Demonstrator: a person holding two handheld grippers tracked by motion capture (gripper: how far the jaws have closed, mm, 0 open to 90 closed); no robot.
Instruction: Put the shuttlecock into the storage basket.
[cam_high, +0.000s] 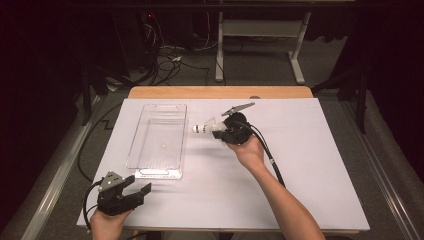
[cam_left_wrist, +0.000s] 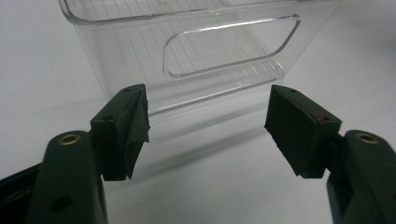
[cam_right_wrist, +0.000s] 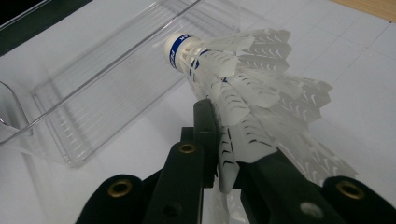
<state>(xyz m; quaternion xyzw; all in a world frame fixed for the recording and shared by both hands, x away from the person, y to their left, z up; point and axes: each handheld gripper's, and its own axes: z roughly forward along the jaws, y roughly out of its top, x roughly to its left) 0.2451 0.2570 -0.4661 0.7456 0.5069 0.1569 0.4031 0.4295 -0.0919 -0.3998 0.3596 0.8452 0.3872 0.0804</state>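
Clear plastic makes up the bin (cam_high: 158, 141), a long open-topped tray lying on the white sheet (cam_high: 300, 165) that covers the table; take it as the landmark. Just off the bin's near end, toward the person's left, sits the left gripper (cam_high: 141, 191), its jaws spread wide with nothing between them. In the left gripper view that same gripper (cam_left_wrist: 208, 128) faces the bin's end wall (cam_left_wrist: 196, 51) with its cut-out handle, bare sheet between the pads. To the right of the bin, just beside its long side wall and raised off the sheet, the right gripper (cam_high: 215, 131) is clamped on a white shuttlecock (cam_high: 204, 127). In the right gripper view the jaws pinch the feathered skirt (cam_right_wrist: 261, 112), and the cork tip with its blue band (cam_right_wrist: 180, 49) points toward the bin (cam_right_wrist: 93, 93).
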